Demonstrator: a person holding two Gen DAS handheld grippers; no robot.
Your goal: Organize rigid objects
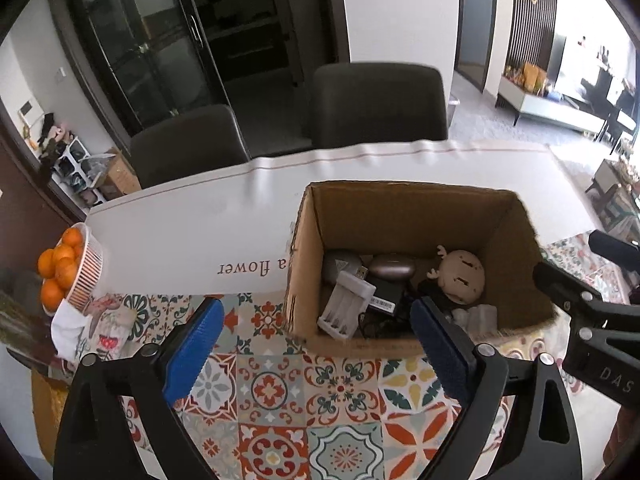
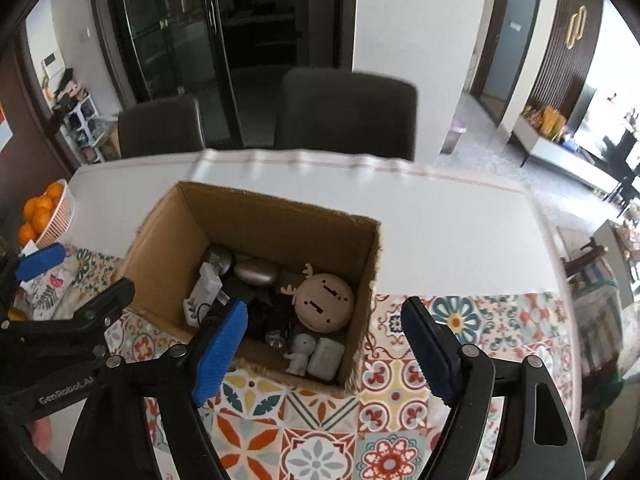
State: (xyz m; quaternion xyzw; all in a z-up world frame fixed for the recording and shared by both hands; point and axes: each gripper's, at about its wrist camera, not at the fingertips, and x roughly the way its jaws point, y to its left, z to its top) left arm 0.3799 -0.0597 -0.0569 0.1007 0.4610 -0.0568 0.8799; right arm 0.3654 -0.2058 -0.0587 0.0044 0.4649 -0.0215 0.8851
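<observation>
L gripper (image 1: 316,344) & R gripper (image 2: 324,344) both apart, empty, just short of box (image 1: 308,240) near rim; tablecloth (image 1: 280,392) bare beneath.

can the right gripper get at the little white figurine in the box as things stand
Probably yes. The right gripper is open and empty above the near edge of the open cardboard box, and the white figurine stands uncovered in the near corner. The box wall and a white block beside it leave little room.
</observation>
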